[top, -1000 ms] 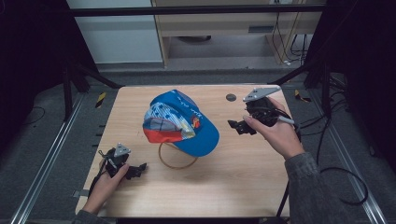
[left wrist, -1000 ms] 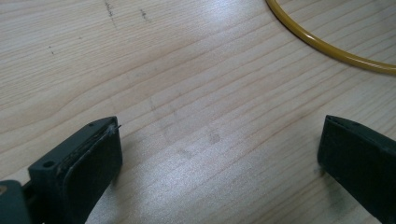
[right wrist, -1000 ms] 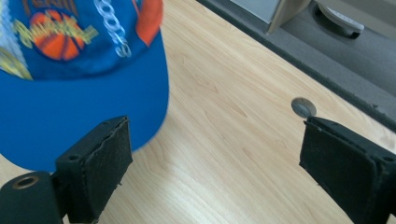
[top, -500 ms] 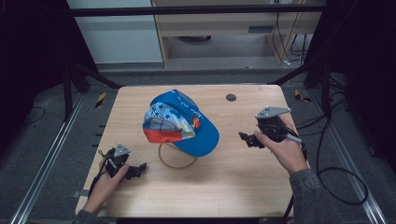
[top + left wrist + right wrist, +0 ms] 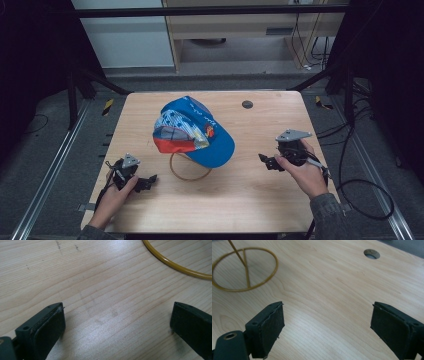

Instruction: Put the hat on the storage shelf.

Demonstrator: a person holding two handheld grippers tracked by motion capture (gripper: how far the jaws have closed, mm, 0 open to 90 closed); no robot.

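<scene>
Both grippers, left (image 5: pixel 148 180) & right (image 5: pixel 265 161), rest open-jawed beside blue printed fabric cap (image 5: pixel 197 132) on thin yellow wire stand (image 5: pixel 189 171); probably idle w/ nothing gripped, next needs approaching cap.

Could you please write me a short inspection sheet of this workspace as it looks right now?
Surface: pale wooden table with a round hole near its far edge.
Job's things: blue patterned cap perched on a yellow wire stand.
Clutter: nothing seen.
Grippers: left gripper and right gripper both hand-held, open, holding nothing.
Cables: black cable trails off the right side.
Surroundings: dark frame, grey floor, shelf unit behind.
</scene>
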